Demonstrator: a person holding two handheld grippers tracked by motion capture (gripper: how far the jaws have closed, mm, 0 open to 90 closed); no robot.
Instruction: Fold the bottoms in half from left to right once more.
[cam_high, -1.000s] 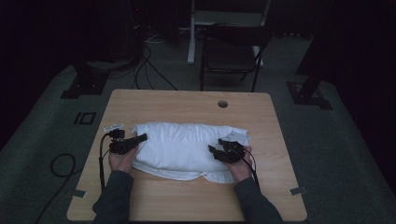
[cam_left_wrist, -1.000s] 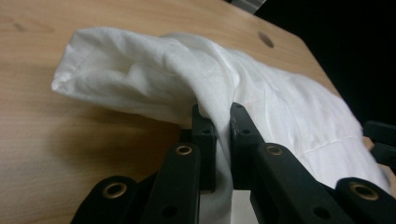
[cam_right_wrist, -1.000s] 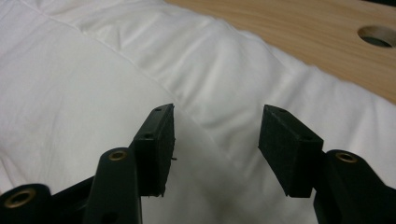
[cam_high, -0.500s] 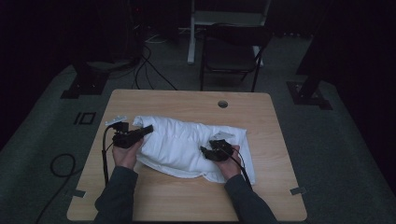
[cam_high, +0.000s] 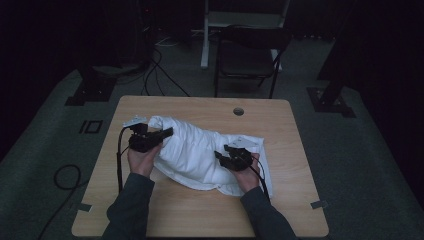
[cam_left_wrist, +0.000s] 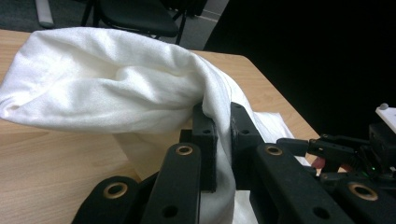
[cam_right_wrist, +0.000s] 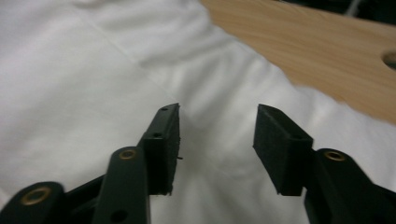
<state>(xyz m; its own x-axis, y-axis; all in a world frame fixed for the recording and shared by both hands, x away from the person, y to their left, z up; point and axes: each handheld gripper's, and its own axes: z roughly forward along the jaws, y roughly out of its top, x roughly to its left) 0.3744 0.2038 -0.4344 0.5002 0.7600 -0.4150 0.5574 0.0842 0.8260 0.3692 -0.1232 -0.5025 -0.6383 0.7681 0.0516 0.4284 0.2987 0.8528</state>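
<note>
A white cloth (cam_high: 195, 150) lies bunched on the wooden table (cam_high: 200, 210). My left gripper (cam_high: 167, 132) is shut on a fold at its left end and holds that end raised off the table. In the left gripper view the pads (cam_left_wrist: 205, 126) pinch the cloth (cam_left_wrist: 107, 88), which drapes away from them. My right gripper (cam_high: 220, 156) hovers over the cloth's right part, open. Its jaws have just been closing; in the right gripper view the gripper (cam_right_wrist: 217, 126) has a gap with nothing gripped, and the cloth (cam_right_wrist: 93, 70) lies beneath.
A round hole (cam_high: 238, 111) sits near the table's far edge. A dark chair (cam_high: 247, 55) stands beyond the table. Cables (cam_high: 65, 175) lie on the floor at the left. Bare wood shows at the table's near side.
My left gripper has risen and drawn the cloth's left end up and inward. My right gripper has shifted left over the cloth, and its jaws have narrowed.
</note>
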